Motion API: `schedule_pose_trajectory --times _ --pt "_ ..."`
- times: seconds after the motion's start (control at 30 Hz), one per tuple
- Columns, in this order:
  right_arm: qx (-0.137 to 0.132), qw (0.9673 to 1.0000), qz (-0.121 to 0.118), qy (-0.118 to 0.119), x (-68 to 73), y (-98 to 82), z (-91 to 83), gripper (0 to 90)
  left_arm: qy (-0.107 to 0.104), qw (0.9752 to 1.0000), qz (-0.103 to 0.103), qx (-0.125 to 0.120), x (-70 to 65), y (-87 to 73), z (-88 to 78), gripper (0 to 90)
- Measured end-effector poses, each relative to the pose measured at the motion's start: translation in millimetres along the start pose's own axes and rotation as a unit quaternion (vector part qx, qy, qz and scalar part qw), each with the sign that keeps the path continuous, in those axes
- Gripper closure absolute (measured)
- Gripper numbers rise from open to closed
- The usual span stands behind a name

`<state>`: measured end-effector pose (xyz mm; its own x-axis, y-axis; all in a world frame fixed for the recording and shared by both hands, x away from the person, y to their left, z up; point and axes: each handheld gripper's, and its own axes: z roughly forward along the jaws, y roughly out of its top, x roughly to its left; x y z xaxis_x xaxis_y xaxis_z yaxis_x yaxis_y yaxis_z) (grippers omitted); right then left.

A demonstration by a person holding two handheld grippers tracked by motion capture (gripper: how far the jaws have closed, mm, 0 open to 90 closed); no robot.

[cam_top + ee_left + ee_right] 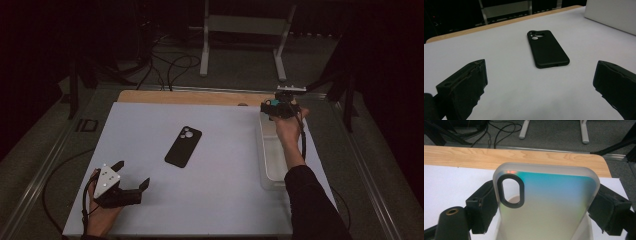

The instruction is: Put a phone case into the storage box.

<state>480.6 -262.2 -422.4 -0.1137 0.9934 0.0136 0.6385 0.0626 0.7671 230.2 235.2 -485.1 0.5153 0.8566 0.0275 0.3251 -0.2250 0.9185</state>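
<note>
Right gripper (546,207) clamps a frosted phone case (549,205) (iridescent); left gripper (539,85) fingers wide apart, empty.

The room is dim, its far side and both flanks falling into near black. A white sheet (150,200) covers most of the tabletop (190,97), leaving a strip of pale wood bare along the far edge. Beyond that lies a grey floor (235,75) with black cables (170,65) looping across it. The white legs of a metal stand (205,45) rise from the floor behind the tabletop. Dark tripod legs (75,85) stand at the left.
</note>
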Motion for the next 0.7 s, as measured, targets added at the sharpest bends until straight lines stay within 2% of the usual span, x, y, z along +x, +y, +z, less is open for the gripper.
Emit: schedule_pose_trajectory --times 0.7 --pt "0.019 0.9996 -0.003 -0.020 1.6 -5.7 17.9 16.7 0.001 1.0000 -0.002 -0.002 1.4 -0.4 -1.8 0.0"
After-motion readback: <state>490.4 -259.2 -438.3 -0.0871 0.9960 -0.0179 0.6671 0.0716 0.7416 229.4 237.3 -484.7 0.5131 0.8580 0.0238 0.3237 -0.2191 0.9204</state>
